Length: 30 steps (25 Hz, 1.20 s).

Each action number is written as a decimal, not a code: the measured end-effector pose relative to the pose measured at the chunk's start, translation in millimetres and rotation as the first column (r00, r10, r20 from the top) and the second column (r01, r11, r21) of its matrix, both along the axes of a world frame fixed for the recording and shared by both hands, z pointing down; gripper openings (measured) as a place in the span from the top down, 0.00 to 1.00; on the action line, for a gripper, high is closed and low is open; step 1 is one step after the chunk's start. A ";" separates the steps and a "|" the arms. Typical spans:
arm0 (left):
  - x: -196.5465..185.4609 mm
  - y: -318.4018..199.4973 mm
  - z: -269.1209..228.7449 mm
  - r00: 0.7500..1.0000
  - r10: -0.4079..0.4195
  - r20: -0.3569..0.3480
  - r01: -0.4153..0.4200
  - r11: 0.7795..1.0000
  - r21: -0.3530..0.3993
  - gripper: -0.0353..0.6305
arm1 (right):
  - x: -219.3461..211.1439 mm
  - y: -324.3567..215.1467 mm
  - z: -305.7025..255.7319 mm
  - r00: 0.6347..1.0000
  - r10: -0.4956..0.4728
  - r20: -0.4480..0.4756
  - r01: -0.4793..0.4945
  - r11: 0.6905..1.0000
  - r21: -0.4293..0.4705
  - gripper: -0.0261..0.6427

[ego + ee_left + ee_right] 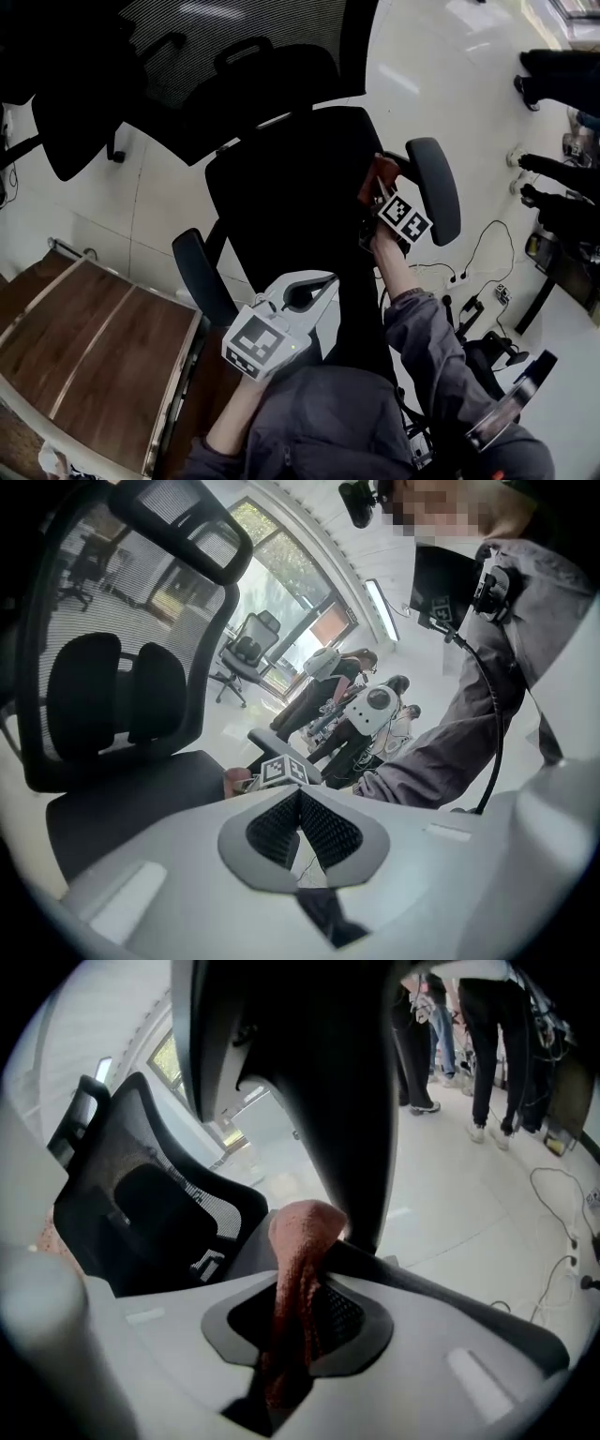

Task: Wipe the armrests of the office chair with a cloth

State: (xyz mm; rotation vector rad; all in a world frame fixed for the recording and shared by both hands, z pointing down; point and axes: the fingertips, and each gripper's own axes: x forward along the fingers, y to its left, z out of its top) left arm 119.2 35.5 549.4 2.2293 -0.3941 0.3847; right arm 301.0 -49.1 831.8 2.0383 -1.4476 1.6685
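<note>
The black office chair (291,206) stands below me, its right armrest (436,187) and left armrest (202,277) both in sight. My right gripper (377,190) is shut on a reddish-brown cloth (380,173) and holds it against the inner side of the right armrest. In the right gripper view the cloth (298,1260) runs up between the jaws of that gripper (300,1312) and touches the black armrest (347,1101). My left gripper (322,283) hovers over the front of the seat, shut and empty. Seen from the left gripper (300,810), its pads meet with nothing between them.
A wooden desk (84,347) sits at the lower left, close to the left armrest. Another black chair (66,122) is at the far left. Cables and a power strip (487,291) lie on the white floor at the right. People (347,696) stand beyond the chair.
</note>
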 end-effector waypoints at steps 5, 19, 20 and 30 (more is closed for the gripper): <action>-7.1 -2.4 -3.3 1.000 0.020 0.000 -0.020 1.000 0.006 0.93 | 2.0 -3.2 -49.3 0.996 0.065 -0.059 -0.061 0.996 0.072 0.85; -27.9 9.4 0.4 1.000 0.001 0.007 -0.001 1.000 0.004 0.93 | 17.4 5.4 -31.5 0.979 0.028 -0.200 -0.020 0.999 0.040 0.85; -29.9 11.4 2.3 1.000 -0.002 0.009 0.002 1.000 -0.002 0.93 | 17.6 5.1 -21.8 0.979 0.024 -0.204 -0.019 1.000 0.023 0.85; -34.7 21.6 4.2 1.000 -0.007 0.018 0.007 1.000 -0.017 0.93 | 19.3 3.2 -20.8 0.987 0.090 -0.134 -0.088 0.996 0.025 0.85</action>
